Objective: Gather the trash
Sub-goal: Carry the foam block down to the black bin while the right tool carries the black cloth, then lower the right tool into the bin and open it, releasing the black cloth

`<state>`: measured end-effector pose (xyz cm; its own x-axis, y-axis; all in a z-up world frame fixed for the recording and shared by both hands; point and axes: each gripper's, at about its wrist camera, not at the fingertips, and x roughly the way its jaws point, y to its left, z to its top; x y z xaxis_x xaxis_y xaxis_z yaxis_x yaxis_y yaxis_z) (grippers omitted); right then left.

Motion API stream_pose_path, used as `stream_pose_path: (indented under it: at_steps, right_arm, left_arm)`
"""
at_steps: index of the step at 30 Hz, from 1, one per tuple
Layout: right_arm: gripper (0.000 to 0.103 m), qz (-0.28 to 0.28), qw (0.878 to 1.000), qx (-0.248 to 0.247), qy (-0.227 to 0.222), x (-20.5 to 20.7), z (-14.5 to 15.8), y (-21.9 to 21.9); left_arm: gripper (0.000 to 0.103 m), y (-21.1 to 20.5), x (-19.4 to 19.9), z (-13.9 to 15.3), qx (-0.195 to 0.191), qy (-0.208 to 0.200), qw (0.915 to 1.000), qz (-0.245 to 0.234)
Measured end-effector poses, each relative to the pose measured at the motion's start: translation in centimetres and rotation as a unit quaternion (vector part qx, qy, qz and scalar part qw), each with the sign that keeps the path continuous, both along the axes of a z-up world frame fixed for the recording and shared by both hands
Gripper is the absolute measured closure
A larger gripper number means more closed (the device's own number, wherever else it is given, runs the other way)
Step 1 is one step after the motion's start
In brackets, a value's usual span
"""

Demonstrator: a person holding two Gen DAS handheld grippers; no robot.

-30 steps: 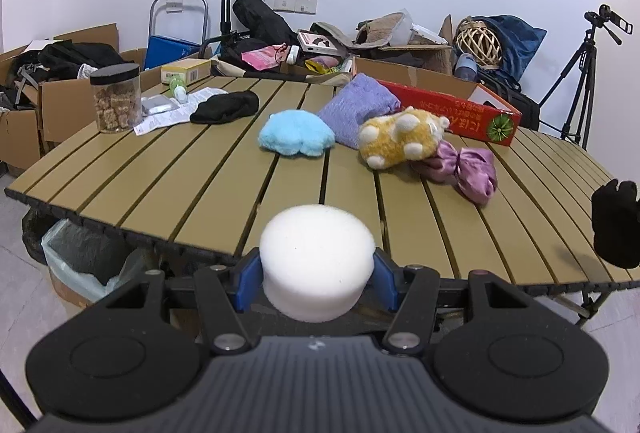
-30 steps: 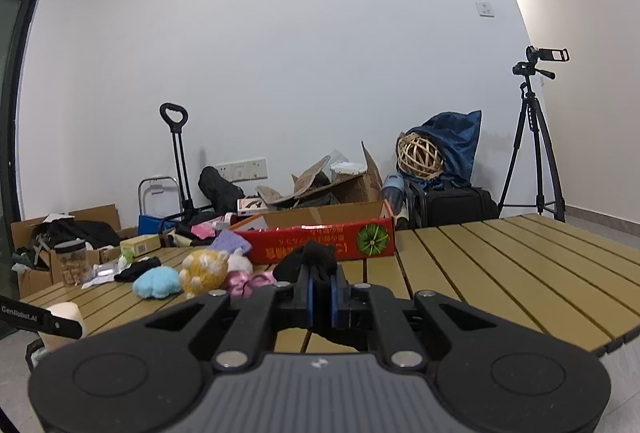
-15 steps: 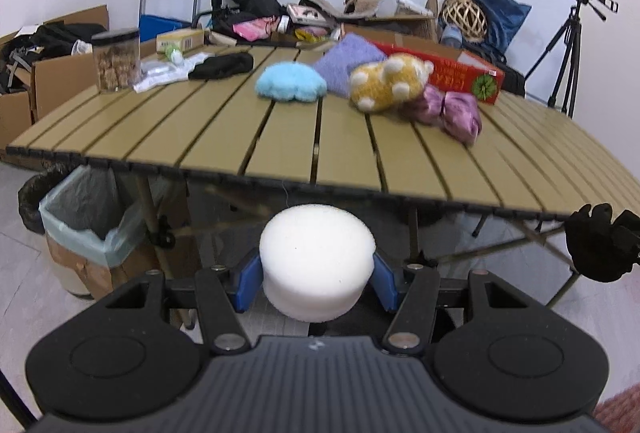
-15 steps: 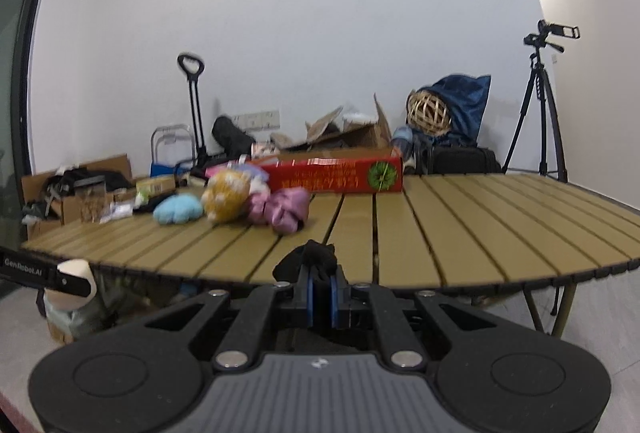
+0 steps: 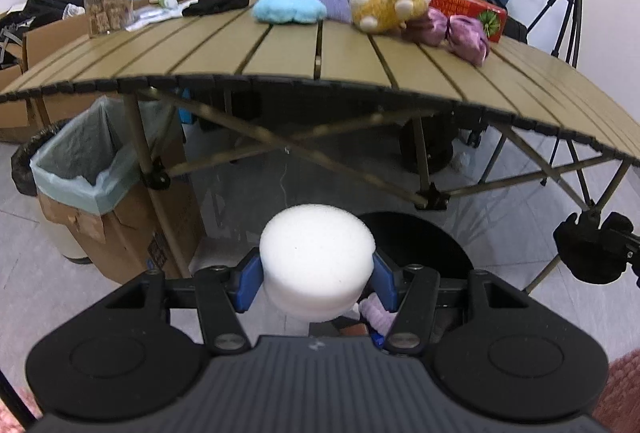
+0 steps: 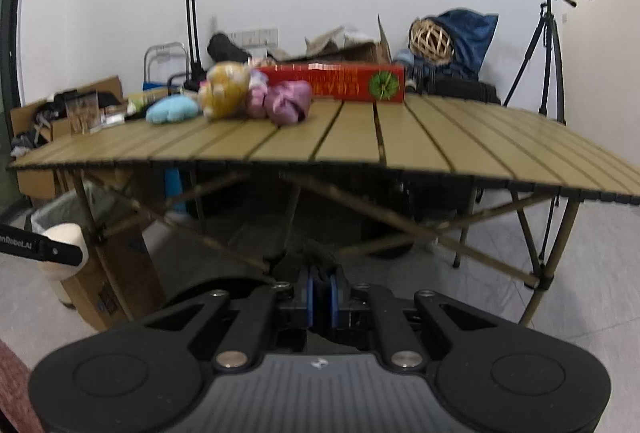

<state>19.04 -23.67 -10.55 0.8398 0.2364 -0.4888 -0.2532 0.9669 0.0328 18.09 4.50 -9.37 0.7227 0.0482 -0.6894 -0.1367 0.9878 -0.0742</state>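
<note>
White foam puck (image 5: 317,257) clamped between left gripper (image 5: 316,279) pads; right gripper (image 6: 321,283) pinches black cloth (image 6: 318,253).

A yellow plush toy (image 5: 390,7) is lying near the slatted table's (image 5: 280,53) far edge, touching a purple cloth bundle (image 5: 452,31); a red box (image 6: 340,85) is sitting behind them, a clear jar (image 5: 108,9) standing toward the left edge.

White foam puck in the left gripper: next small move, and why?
Probably swing the left gripper toward the lined cardboard bin under the table's left corner. The white foam puck is clamped between the blue pads, already below the table edge, and the bin sits open to its left, not yet beneath it.
</note>
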Motion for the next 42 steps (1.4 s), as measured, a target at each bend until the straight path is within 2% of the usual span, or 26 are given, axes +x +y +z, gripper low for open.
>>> stream_pose_path:
  at_steps: [7,19,30,42]
  right_arm:
    - [0.095,0.002,0.998,-0.028,0.052,0.8,-2.0,1.1]
    - [0.095,-0.012,0.990,-0.044,0.135,2.9,-5.6,2.0]
    - [0.095,-0.029,0.984,-0.052,0.169,4.9,-7.6,2.0]
    - [0.095,-0.009,0.987,-0.055,0.152,5.5,-7.0,3.6]
  left_arm:
    - [0.046,0.6,0.2,-1.8,-0.006,0.021,0.9998,0.004]
    - [0.046,1.1,1.2,-4.8,-0.014,0.075,0.9970,0.009]
    - [0.046,0.8,2.3,-6.5,-0.011,0.109,0.9939,0.011]
    - [0.047,0.9,2.5,-6.8,-0.009,0.121,0.9924,0.018]
